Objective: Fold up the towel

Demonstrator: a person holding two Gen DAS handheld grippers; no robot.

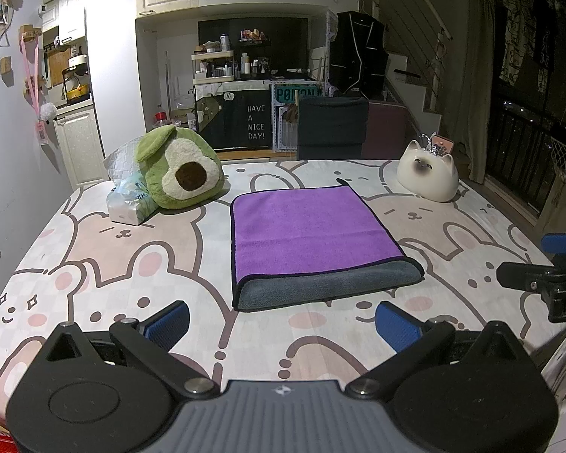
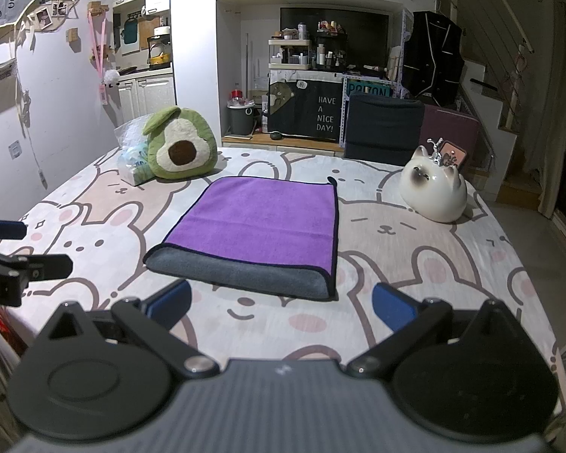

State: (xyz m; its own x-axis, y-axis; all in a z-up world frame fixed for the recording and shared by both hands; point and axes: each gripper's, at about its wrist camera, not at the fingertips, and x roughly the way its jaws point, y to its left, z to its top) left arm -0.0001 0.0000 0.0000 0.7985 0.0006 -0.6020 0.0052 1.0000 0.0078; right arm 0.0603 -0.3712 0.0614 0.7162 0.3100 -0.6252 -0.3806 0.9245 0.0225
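Observation:
A purple towel (image 1: 309, 230) with a grey underside and dark trim lies folded over on the bunny-print table (image 1: 132, 264), its grey fold edge facing me. It also shows in the right wrist view (image 2: 260, 219). My left gripper (image 1: 283, 326) is open and empty, held above the table just in front of the towel's near edge. My right gripper (image 2: 283, 304) is open and empty, also just in front of the towel's near edge. The right gripper shows at the right edge of the left wrist view (image 1: 547, 264); the left gripper shows at the left edge of the right wrist view (image 2: 15, 249).
A green avocado plush (image 1: 181, 170) and a plastic tissue pack (image 1: 132, 200) sit at the back left of the table. A white cat-shaped ceramic (image 1: 430, 173) sits at the back right. A dark chair (image 1: 332, 128) stands behind the table's far edge.

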